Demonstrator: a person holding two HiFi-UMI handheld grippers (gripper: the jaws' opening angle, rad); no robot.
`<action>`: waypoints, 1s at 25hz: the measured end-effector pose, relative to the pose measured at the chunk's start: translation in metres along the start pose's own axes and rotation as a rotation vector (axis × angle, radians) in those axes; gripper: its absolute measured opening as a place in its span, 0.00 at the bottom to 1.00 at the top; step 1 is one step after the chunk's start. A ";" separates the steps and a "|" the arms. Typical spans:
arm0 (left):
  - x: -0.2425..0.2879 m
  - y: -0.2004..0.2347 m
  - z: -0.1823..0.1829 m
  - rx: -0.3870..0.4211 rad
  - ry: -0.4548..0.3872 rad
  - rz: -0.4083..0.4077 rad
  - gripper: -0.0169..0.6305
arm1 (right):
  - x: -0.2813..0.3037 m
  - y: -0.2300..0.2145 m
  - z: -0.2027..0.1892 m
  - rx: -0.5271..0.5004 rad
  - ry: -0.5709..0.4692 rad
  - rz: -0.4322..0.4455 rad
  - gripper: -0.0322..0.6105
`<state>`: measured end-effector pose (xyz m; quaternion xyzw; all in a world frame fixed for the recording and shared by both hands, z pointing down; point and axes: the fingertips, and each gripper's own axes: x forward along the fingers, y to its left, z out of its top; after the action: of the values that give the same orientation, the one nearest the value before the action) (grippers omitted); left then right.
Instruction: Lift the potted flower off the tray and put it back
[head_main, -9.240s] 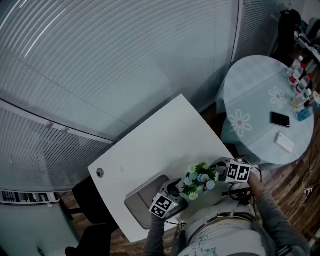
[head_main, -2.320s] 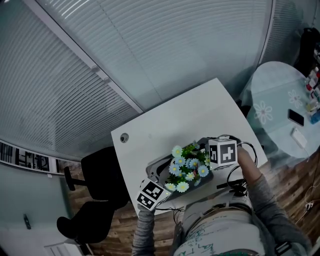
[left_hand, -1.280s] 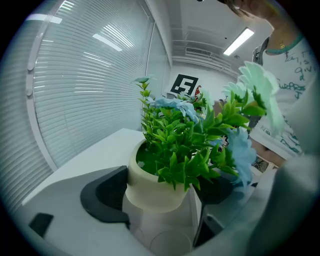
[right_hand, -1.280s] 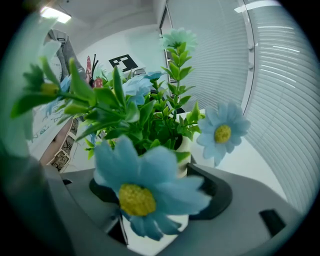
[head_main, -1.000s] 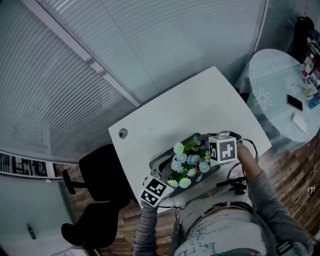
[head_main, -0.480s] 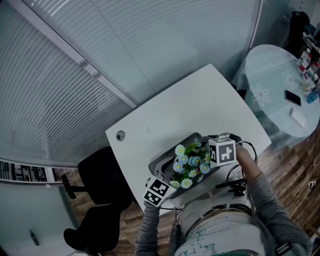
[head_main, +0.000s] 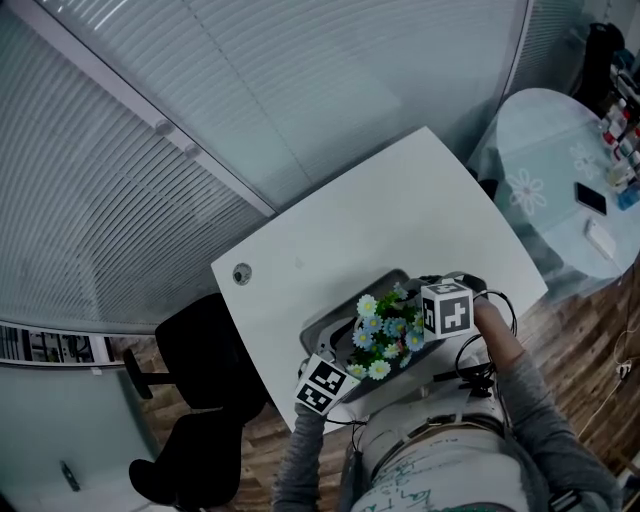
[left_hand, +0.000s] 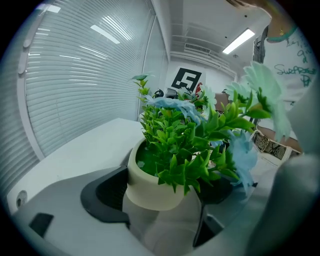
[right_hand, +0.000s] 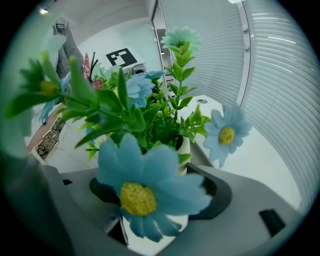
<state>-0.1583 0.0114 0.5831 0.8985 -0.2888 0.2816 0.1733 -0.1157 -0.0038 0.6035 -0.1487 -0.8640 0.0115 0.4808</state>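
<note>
Potted flower (head_main: 385, 335) shows low and centre in the head view, its blooms lying over the near right end of the grey tray (head_main: 338, 315), which sits on the white table (head_main: 340, 240).

At the left of that frame, my left gripper (left_hand: 161, 194) points in from the lower left. In its own view the two dark pads (left_hand: 107, 192) are closed on the cream pot (left_hand: 150, 187), one pressing each side under the rim, with leaves (left_hand: 200, 165) spilling over the right one. Moving right, the pot stands upright between my two tools. No view tells me whether its base rests on the tray or hangs just above it. Further right, my right gripper (right_hand: 157, 196) points in from the opposite side. A big blue bloom (right_hand: 145, 187) covers much of its view, but the pads show on both sides of the pot, drawn in against it rather than spread.

With both grips on and the potted flower over the tray, I judge this to be either the first instant of the lift or the set-down. The blooms lie toward the tray's end rather than its middle, so I lean to the set-down. Next I need both hands to lower together with the pot level onto bare tray floor. The fingers should spread only once the base is settled, and I must back out without snagging leaves.
</note>
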 end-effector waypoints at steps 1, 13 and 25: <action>0.002 0.000 -0.002 -0.002 0.005 -0.001 0.67 | 0.002 0.000 -0.002 0.000 0.008 0.001 0.60; 0.020 0.005 -0.017 -0.023 0.033 -0.007 0.67 | 0.016 -0.008 -0.016 -0.002 0.044 0.012 0.60; 0.029 0.007 -0.024 0.005 0.053 0.019 0.67 | 0.028 -0.011 -0.025 -0.032 0.057 -0.016 0.60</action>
<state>-0.1525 0.0055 0.6206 0.8884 -0.2918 0.3078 0.1759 -0.1113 -0.0095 0.6415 -0.1500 -0.8512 -0.0104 0.5028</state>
